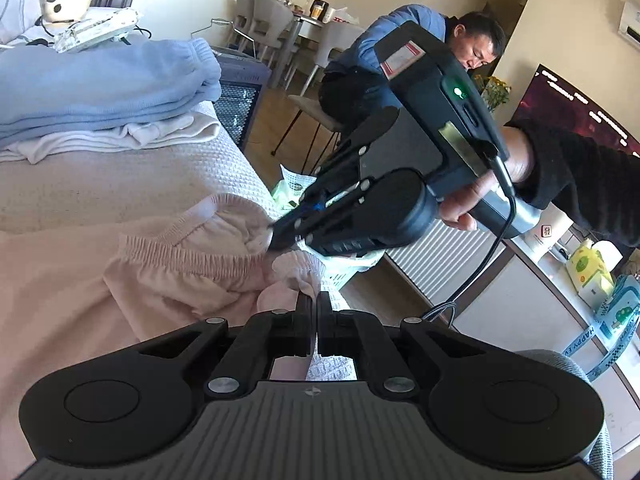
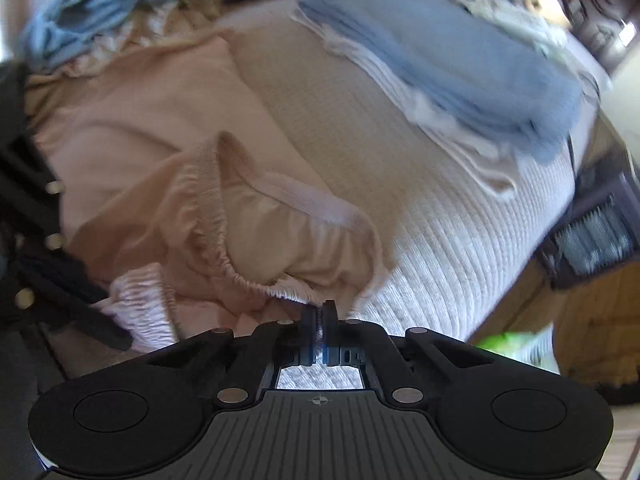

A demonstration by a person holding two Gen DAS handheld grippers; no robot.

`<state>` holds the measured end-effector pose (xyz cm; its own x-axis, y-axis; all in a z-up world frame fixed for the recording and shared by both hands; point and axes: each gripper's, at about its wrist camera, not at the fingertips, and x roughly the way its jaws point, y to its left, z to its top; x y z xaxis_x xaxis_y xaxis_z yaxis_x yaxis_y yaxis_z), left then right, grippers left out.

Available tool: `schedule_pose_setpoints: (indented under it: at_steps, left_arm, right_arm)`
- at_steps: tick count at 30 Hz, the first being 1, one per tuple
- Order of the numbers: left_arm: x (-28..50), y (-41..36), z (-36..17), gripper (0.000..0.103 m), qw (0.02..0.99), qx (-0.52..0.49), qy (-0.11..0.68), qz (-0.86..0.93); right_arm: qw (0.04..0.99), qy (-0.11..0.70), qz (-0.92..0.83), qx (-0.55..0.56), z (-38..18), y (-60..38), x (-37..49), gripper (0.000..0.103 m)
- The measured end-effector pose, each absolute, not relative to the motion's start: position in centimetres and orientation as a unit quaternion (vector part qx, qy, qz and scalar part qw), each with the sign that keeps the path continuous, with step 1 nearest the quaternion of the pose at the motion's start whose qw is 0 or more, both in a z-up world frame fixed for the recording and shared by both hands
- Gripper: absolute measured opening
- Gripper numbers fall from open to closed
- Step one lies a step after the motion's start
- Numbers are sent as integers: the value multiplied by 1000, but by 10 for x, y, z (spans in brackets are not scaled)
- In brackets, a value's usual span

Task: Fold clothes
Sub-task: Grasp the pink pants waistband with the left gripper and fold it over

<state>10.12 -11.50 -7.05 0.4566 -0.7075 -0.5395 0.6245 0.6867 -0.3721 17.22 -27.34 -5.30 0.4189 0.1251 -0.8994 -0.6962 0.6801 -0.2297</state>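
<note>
A pale pink garment (image 1: 160,272) (image 2: 140,120) with a gathered elastic waistband lies spread on the cream waffle-weave cover (image 1: 120,184) (image 2: 440,220). My left gripper (image 1: 314,300) is shut on a bunched bit of the waistband's edge. In the right wrist view it enters from the left edge (image 2: 116,336). My right gripper (image 2: 319,312) (image 1: 276,238) is shut on the waistband a short way further along, pointing steeply down; a hand in a dark sleeve (image 1: 520,168) holds it. A folded stack of blue clothes (image 1: 100,88) (image 2: 460,60) rests on white folded cloth (image 1: 120,136) behind.
A pile of unfolded blue and grey clothes (image 2: 100,8) lies at the far side. Off the cover's edge stand a grilled heater (image 1: 240,96), a white basket (image 1: 340,276) and a radiator (image 1: 440,256). A person in blue (image 1: 400,52) sits on a chair beyond.
</note>
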Motion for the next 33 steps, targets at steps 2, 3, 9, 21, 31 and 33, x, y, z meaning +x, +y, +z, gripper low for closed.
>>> schedule_pose_setpoints:
  at_steps: [2,3,9,21,31,33]
  left_arm:
    - [102,-114,-70,2,849,-64,345,-395]
    - [103,-113,-70,2,847,-68,346,-397]
    - [100,-110,-65,2,846,-72,339,-405]
    - [120,-100,-67,2,898,-29,303,-317]
    - [133,-96,-69,42,926,36,256,-275]
    - [142,-97,-74,43,921,35,269,-279]
  right_arm:
    - [803,464,243,-285,-43,-277,179,3]
    - [812,457,237,-276,-38,-279,183,3]
    - [819,458,230,-259,-44,-276,204,3]
    - [812,499,228,-201,-52,-286,218,15]
    - [800,515,243,-190,-61,-288,228,28]
    - [800,516,243,-188,-61,-289,229,28]
